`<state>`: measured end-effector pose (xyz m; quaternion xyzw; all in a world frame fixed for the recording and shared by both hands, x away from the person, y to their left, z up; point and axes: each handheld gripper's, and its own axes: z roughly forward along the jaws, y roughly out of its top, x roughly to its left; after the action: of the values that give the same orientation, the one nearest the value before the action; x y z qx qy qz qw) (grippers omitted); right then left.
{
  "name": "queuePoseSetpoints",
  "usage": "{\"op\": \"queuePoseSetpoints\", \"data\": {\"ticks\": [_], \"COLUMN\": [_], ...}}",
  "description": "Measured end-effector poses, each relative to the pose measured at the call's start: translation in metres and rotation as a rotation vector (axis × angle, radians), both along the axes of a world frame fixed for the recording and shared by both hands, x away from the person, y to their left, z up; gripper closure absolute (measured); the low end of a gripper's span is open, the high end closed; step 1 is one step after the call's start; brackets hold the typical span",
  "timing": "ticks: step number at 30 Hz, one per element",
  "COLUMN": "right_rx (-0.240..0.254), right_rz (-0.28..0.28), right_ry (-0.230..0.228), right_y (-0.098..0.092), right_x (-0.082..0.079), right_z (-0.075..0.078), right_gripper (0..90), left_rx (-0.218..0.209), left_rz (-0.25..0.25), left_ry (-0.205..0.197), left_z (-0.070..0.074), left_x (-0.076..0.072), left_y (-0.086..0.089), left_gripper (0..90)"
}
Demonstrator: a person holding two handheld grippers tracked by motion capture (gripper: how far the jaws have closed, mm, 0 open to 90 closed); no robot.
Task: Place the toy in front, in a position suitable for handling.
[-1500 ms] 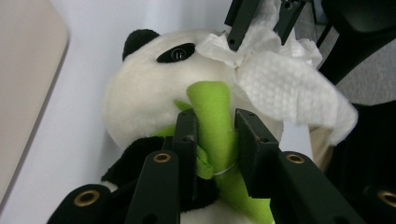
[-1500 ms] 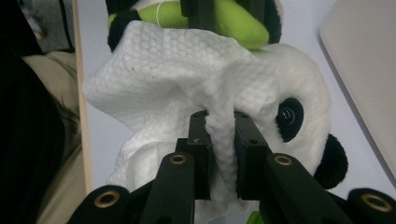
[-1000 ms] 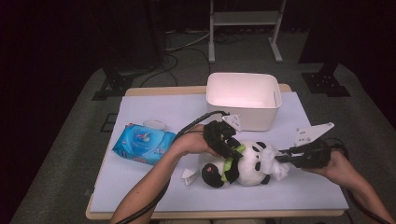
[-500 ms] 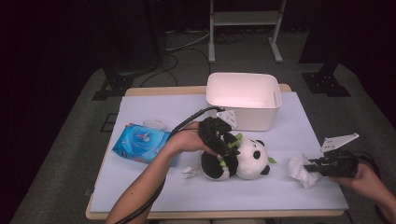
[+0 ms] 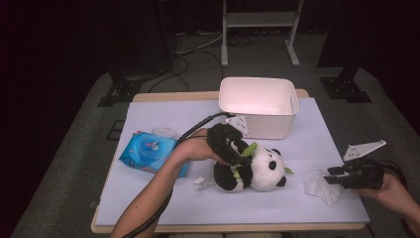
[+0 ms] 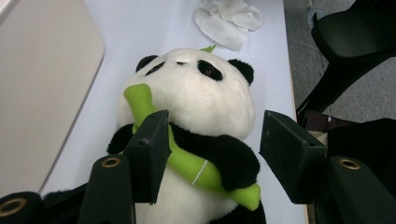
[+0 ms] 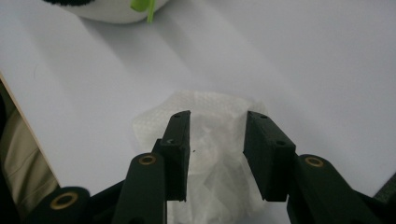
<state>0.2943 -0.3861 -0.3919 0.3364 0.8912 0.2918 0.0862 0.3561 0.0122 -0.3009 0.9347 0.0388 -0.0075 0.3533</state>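
With my right gripper (image 5: 331, 177) spreading its jaws over the crumpled wipe (image 5: 321, 186) at the panda's (image 5: 257, 168) three o'clock, I'd let go fully before lifting, while my left gripper (image 6: 212, 144) widens around the panda.

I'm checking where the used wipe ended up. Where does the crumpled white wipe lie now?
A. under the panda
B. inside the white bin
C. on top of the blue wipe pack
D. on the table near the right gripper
D: the wipe lies on the table at the tips of the right gripper, apart from the panda.
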Motion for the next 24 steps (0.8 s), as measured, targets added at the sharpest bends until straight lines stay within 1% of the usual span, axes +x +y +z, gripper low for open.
{"op": "queuePoseSetpoints", "data": {"ticks": [7,9,13,16,19,20,22,24], "right_rx": [0.027,0.042,0.056,0.065,0.076,0.073,0.087,0.089], "right_rz": [0.033,0.042,0.060,0.068,0.077,0.075,0.082,0.087], "right_ry": [-0.013,-0.017,-0.021,-0.019,-0.017,-0.023,-0.019,-0.024], "right_y": [0.011,0.015,0.023,0.028,0.033,0.034,0.037,0.041], "right_x": [0.008,0.011,0.016,0.020,0.024,0.026,0.028,0.032], "right_z": [0.006,0.010,0.014,0.017,0.019,0.020,0.022,0.024], "right_gripper": [58.8,57.1,53.6,51.0,48.5,46.7,46.5,45.2], "left_rx": [-0.015,-0.023,-0.046,-0.047,-0.060,-0.062,-0.066,-0.075], "left_rz": [0.011,0.022,0.033,0.044,0.057,0.060,0.070,0.082], "left_ry": [0.004,0.002,0.004,0.008,0.013,0.013,0.012,0.015], "left_z": [-0.001,-0.002,-0.003,-0.004,-0.004,-0.004,-0.004,-0.003], "left_x": [0.001,0.001,0.001,0.001,0.002,0.002,0.003,0.003], "left_y": [0.013,0.017,0.026,0.031,0.038,0.039,0.043,0.049], "left_gripper": [41.2,40.4,39.7,39.0,38.3,38.3,37.6,37.0]}}
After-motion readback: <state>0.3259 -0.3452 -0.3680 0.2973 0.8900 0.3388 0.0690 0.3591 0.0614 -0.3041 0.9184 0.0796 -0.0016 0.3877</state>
